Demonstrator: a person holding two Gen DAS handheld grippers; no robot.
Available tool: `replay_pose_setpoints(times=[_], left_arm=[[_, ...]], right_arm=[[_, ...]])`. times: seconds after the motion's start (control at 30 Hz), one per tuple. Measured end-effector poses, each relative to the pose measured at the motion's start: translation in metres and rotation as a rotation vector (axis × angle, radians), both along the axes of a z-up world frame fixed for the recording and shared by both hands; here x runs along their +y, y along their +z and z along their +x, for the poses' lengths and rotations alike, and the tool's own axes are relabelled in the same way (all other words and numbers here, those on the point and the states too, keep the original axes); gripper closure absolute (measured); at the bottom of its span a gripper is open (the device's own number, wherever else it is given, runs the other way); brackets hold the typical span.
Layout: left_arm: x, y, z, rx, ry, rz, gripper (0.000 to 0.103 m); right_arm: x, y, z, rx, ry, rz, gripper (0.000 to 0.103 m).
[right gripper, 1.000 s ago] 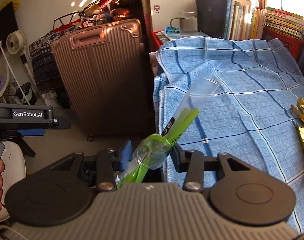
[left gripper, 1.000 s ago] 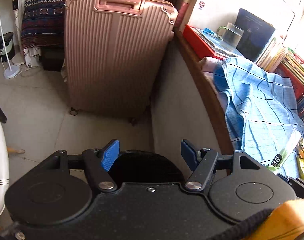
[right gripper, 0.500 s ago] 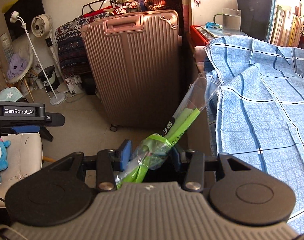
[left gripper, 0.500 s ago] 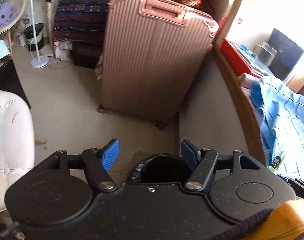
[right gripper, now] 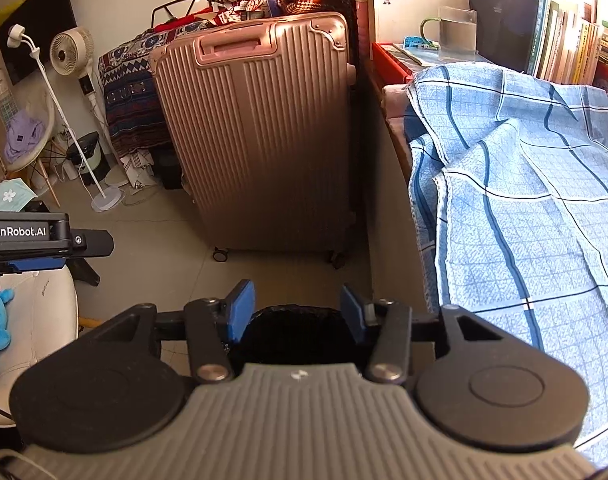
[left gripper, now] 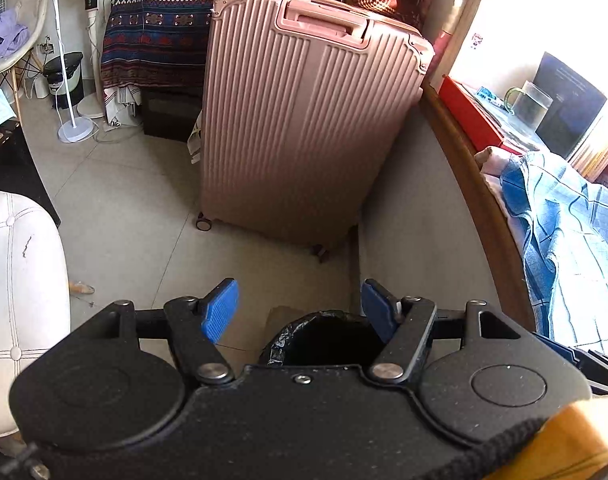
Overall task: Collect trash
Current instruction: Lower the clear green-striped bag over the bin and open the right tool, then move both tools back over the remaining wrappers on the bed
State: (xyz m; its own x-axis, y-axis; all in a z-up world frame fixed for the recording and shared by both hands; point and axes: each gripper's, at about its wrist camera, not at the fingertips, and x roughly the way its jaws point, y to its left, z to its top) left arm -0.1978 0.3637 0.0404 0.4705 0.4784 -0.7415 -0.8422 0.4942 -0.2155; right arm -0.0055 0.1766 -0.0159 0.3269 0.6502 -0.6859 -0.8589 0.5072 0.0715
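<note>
Now the right gripper (right gripper: 292, 312), jaws just opened and empty, hangs over the bin (right gripper: 296, 336); the green wrapper it carried is gone, presumably dropped inside. The left gripper (left gripper: 300, 312) stays apart, empty.

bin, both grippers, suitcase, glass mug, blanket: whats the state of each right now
bin: open top, black liner, inside too dark to see
left gripper: open, empty
right gripper: open, jaws have just been opening, nothing between them
suitcase: upright, closed
glass mug: upright
blanket: spread out, rumpled
</note>
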Motion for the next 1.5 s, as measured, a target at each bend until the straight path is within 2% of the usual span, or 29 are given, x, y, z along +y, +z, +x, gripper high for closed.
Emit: replay_pose_setpoints(times=[0.33, 0.67, 0.77, 1.03, 1.13, 1.5], left_arm=[[-0.002, 0.001, 0.015, -0.006, -0.047, -0.007, 0.037], [-0.014, 0.012, 0.058, -0.035, -0.152, 0.0, 0.037], [-0.021, 0.015, 0.076, -0.038, -0.203, 0.005, 0.037], [-0.053, 0.023, 0.129, -0.049, -0.363, 0.02, 0.036], [-0.068, 0.025, 0.151, -0.05, -0.424, 0.02, 0.036], [-0.138, 0.029, 0.228, -0.054, -0.679, 0.012, 0.035]], right_arm=[[-0.008, 0.004, 0.005, -0.011, -0.043, 0.004, 0.039], [-0.03, 0.01, 0.018, -0.035, -0.144, 0.017, 0.035], [-0.043, 0.014, 0.026, -0.055, -0.203, 0.027, 0.03], [-0.083, 0.023, 0.05, -0.093, -0.375, 0.027, 0.028], [-0.101, 0.026, 0.056, -0.117, -0.446, 0.03, 0.019], [-0.179, 0.03, 0.079, -0.131, -0.724, 0.009, 0.016]])
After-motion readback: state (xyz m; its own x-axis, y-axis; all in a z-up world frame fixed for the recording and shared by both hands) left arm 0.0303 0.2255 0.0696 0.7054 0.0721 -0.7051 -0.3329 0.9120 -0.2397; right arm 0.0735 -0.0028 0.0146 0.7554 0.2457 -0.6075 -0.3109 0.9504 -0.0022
